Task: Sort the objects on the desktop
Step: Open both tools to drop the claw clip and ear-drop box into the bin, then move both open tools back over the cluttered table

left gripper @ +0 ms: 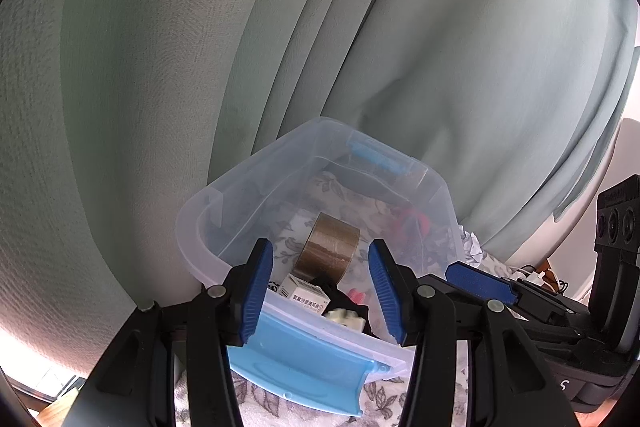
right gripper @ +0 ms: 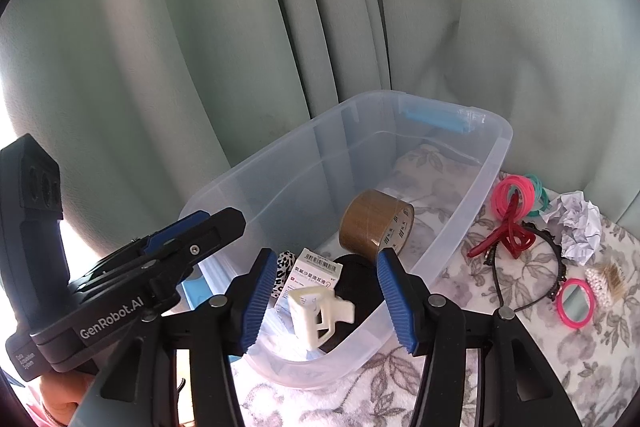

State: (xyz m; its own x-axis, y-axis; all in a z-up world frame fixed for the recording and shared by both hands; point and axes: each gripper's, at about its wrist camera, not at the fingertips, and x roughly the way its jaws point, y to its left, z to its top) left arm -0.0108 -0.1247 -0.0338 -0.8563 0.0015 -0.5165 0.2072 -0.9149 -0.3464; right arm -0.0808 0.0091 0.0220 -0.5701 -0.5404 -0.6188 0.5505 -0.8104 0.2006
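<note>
Dominating both views, the clear plastic bin sits on a floral cloth against grey-green curtains; everything below is placed from that bin. Inside it lie a brown tape roll, a white medicine box, a cream plastic clip, a black pad and a spotted item. Outside its right wall, still unsorted, are a crumpled paper ball, a black headband, a red hair claw, pink and green bands, a pink mirror and a pearl clip.

The right gripper hovers over the bin's near end, jaws spread and empty; the left gripper, likewise released, hangs over the bin's near rim above a blue latch.

My judgement: the right gripper should swing right of the bin, take the claw by its raised spine, and lift clear of the headband so nothing tangles. The soft cloth may bunch, so descend straight.
</note>
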